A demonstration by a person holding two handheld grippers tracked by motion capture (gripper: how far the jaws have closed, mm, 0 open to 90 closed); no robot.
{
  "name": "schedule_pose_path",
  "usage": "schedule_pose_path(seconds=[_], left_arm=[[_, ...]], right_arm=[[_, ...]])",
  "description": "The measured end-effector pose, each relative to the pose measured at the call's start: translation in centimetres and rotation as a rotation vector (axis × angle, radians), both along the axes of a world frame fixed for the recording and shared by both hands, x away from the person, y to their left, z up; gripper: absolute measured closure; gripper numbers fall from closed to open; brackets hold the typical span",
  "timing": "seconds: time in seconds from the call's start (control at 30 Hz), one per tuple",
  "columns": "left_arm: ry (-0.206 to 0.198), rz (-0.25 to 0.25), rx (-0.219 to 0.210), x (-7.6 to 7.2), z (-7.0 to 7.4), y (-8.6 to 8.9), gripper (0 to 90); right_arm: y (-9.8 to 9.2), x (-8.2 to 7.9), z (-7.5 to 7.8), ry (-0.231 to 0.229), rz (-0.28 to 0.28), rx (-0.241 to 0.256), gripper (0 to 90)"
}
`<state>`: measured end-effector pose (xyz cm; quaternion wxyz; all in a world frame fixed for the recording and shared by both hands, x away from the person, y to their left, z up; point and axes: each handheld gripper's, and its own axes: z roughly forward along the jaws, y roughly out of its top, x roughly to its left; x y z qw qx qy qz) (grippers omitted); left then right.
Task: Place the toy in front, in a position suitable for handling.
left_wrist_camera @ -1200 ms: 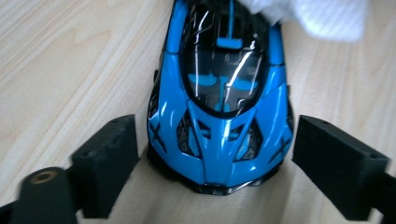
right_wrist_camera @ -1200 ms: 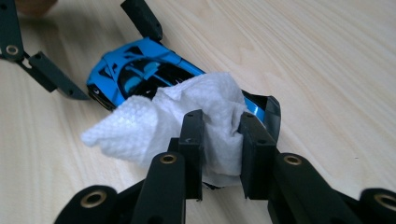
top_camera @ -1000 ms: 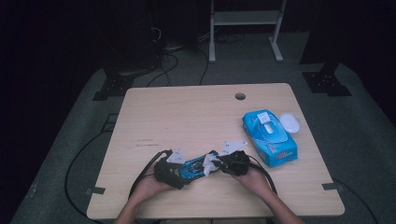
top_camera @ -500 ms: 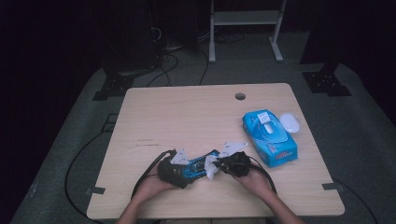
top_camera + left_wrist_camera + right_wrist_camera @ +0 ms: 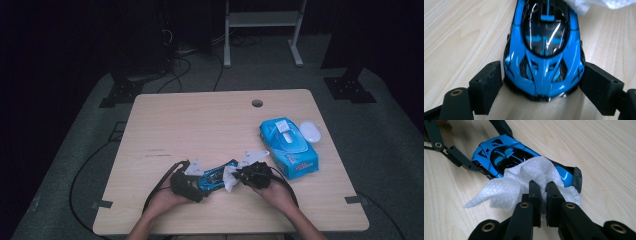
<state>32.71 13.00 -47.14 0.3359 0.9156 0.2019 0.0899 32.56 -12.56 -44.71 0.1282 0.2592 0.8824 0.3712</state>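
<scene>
On the table, near the person's edge, the left gripper clamped a blue toy car while the right gripper pinched a white wipe against it; the blue wipe packet's lettering was unreadable.

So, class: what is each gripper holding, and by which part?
The left gripper clamps the toy car by the sides of one end. The right gripper pinches a bunched part of the white wipe lying on the car.
</scene>
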Motion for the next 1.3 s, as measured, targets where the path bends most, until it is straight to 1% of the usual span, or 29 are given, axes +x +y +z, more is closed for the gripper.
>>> schedule_pose_path(seconds=[0.07, 0.17, 0.2, 0.23, 0.3, 0.4, 0.53, 0.6, 0.63, 0.73, 0.83, 0.87, 0.97, 1.0, 1.03, 1.07, 1.13, 1.2, 1.23, 1.3], left_arm=[[0.009, -0.008, -0.012, 0.1, 0.0, 0.0, 21.9], [0.007, -0.008, -0.018, 0.3, -0.1, -0.2, 22.9], [0.005, -0.007, -0.020, 0.3, -0.1, -0.3, 23.0], [-0.006, -0.010, -0.020, 0.3, -0.1, -0.3, 23.1], [-0.010, -0.020, -0.022, 0.3, -0.1, -0.4, 23.6], [-0.011, -0.029, -0.020, 0.4, -0.1, -0.8, 23.7], [-0.007, -0.047, -0.033, 0.6, -0.1, -1.5, 23.8], [-0.005, -0.050, -0.035, 0.6, -0.1, -1.8, 23.8], [-0.001, -0.054, -0.021, 0.7, -0.1, -2.0, 23.8], [0.006, -0.056, -0.024, 0.7, -0.1, -2.1, 23.8], [0.006, -0.056, -0.030, 0.7, -0.2, -2.1, 23.8], [0.005, -0.058, -0.029, 0.7, -0.2, -2.1, 23.9], [-0.001, -0.059, -0.031, 0.6, -0.2, -2.0, 23.9], [0.001, -0.058, -0.034, 0.6, -0.2, -1.9, 23.9], [0.003, -0.060, -0.037, 0.7, -0.2, -1.9, 24.0], [0.005, -0.056, -0.045, 0.7, -0.2, -2.0, 23.9], [0.008, -0.052, -0.053, 0.6, -0.3, -2.1, 24.0], [0.005, -0.051, -0.055, 0.6, -0.3, -2.2, 24.0], [0.002, -0.055, -0.054, 0.6, -0.2, -2.2, 24.0], [-0.002, -0.056, -0.054, 0.5, -0.2, -2.2, 24.0]], right_arm=[[-0.2, 0.0, 0.0, 0.005, -0.004, 0.001, 84.3], [-0.3, 0.1, 0.0, 0.016, -0.008, 0.005, 84.3], [-0.3, 0.0, 0.1, 0.023, -0.011, 0.006, 84.3], [-0.3, 0.0, 0.1, 0.030, -0.013, 0.009, 84.3], [-0.5, 0.0, 0.1, 0.039, -0.014, 0.015, 84.3], [-0.9, 0.0, 0.1, 0.050, -0.020, 0.012, 84.3], [-1.5, 0.1, 0.3, 0.069, -0.020, 0.004, 84.3], [-1.8, -0.1, 0.4, 0.058, -0.025, -0.009, 84.3], [-1.8, -0.2, 0.4, 0.053, -0.029, -0.013, 84.3], [-1.2, -0.6, 0.4, 0.033, -0.011, -0.023, 84.5], [0.6, -1.1, 0.3, 0.007, 0.029, -0.028, 84.5], [1.5, -1.3, 0.4, -0.003, 0.051, -0.022, 84.5], [3.0, -1.6, 0.2, -0.013, 0.106, -0.026, 84.4], [3.4, -1.6, 0.1, -0.026, 0.117, -0.032, 84.4], [3.4, -1.5, 0.1, -0.023, 0.122, -0.029, 84.4], [3.2, -1.3, 0.2, -0.009, 0.115, -0.016, 84.4], [2.8, -1.0, 0.4, -0.005, 0.090, -0.003, 84.4], [2.7, -0.8, 0.5, 0.004, 0.083, 0.011, 84.3], [2.8, -0.9, 0.4, 0.002, 0.085, 0.016, 84.3], [3.5, -1.0, 0.2, -0.006, 0.101, 0.010, 84.3]])
